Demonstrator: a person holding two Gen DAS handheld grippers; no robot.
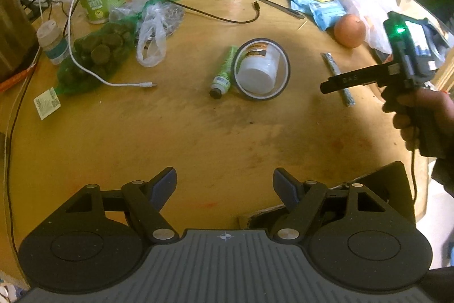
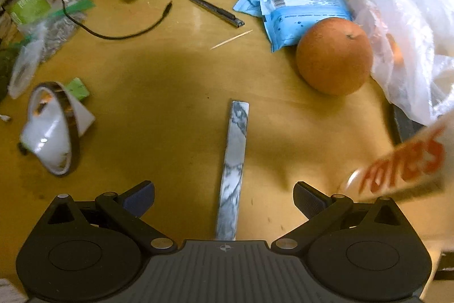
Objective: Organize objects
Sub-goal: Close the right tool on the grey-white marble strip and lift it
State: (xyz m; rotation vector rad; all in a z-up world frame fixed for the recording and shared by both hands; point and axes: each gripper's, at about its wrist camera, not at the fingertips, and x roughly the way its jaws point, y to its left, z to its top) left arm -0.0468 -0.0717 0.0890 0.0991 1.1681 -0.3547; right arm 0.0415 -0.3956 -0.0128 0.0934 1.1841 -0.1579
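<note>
Right gripper: we hold its jaws apart, empty, straddling the long grey marbled flat bar lying on the yellow wooden surface, lined up for pickup.
Left gripper: jaws apart, empty, waiting near the tipped white cup.

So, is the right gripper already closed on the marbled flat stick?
No: the right gripper stands open, and the marbled flat stick lies untouched on the table between its fingers.
</note>
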